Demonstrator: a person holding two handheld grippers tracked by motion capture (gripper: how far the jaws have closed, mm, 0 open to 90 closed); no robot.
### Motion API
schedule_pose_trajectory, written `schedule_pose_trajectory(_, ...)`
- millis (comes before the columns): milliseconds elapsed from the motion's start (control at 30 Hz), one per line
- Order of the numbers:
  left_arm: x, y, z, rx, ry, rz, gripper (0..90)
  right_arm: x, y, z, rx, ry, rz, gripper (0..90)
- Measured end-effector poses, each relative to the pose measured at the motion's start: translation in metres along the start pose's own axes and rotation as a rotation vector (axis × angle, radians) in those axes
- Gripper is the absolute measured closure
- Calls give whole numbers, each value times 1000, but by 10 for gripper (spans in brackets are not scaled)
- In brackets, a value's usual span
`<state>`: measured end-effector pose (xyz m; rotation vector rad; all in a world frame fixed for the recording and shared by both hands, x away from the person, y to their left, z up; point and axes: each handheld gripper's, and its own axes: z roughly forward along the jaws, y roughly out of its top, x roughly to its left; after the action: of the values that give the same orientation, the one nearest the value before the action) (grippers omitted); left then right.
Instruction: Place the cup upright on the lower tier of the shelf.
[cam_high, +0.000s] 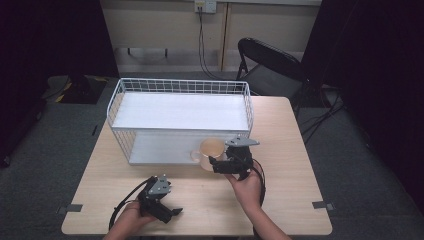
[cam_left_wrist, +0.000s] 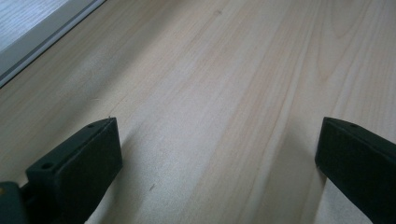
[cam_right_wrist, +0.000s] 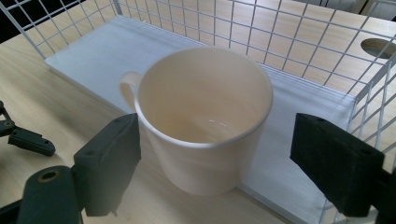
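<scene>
A cream mug stands upright at the front right edge of the lower shelf of a white wire rack, its handle turned away from me on the left. My right gripper is open, with one jaw on either side of the mug; the left jaw is close against its wall and the right jaw stands well apart from it. My left gripper rests near the table's front edge, open, with bare wood between its jaws.
The rack's wire walls rise just behind and to the right of the mug. A black folding chair stands behind the table. A jaw of the left gripper lies on the wood at the left.
</scene>
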<state>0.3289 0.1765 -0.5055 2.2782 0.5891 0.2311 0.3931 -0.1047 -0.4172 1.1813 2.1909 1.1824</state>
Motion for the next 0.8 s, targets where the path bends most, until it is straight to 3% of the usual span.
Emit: schedule_pose_trajectory(800,0,0,0,0,0,0,1,9,-1,14,18,-23,-15,177)
